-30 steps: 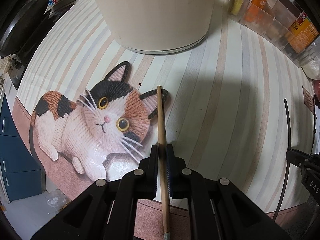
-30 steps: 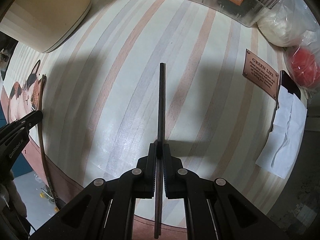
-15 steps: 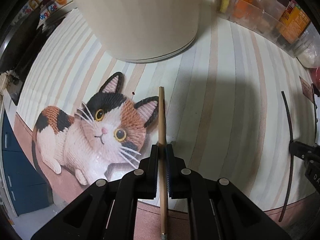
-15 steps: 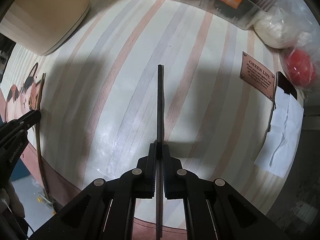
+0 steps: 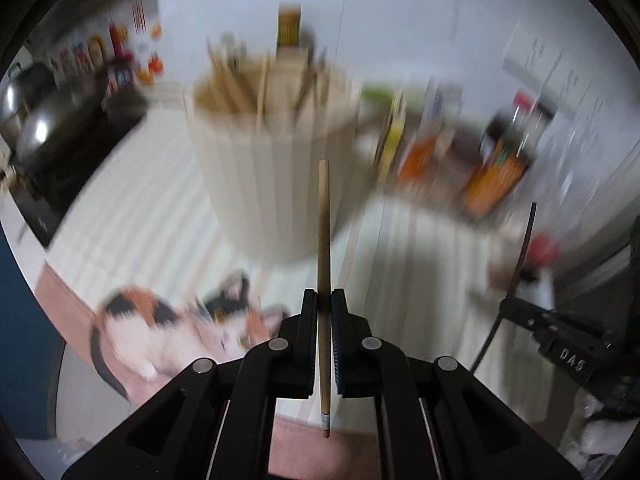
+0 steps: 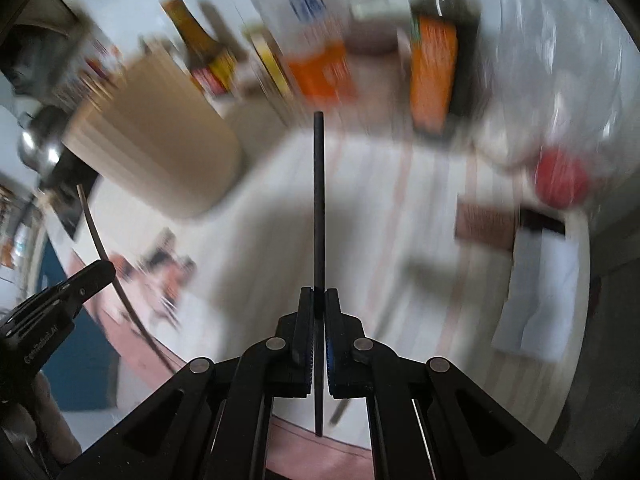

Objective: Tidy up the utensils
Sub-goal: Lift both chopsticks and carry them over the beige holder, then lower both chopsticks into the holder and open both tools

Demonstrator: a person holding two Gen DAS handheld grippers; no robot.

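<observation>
Both chopsticks have lifted off the tabletop (image 5: 400, 240) toward the holder (image 5: 276, 152). The left hand-held gripper (image 5: 324, 304) clamps the wooden chopstick (image 5: 324, 220) and the right hand-held gripper (image 6: 319, 304) the black chopstick (image 6: 318, 200). They look light, stiff and slippery, so mid-shaft grips suit.

We look from each gripper's wrist, forward and downward along its fingers, above a striped table (image 5: 420, 240). Both blurred views share the cream utensil holder (image 5: 276, 168), the cat mat (image 6: 160, 276) and each other's gripper.
</observation>
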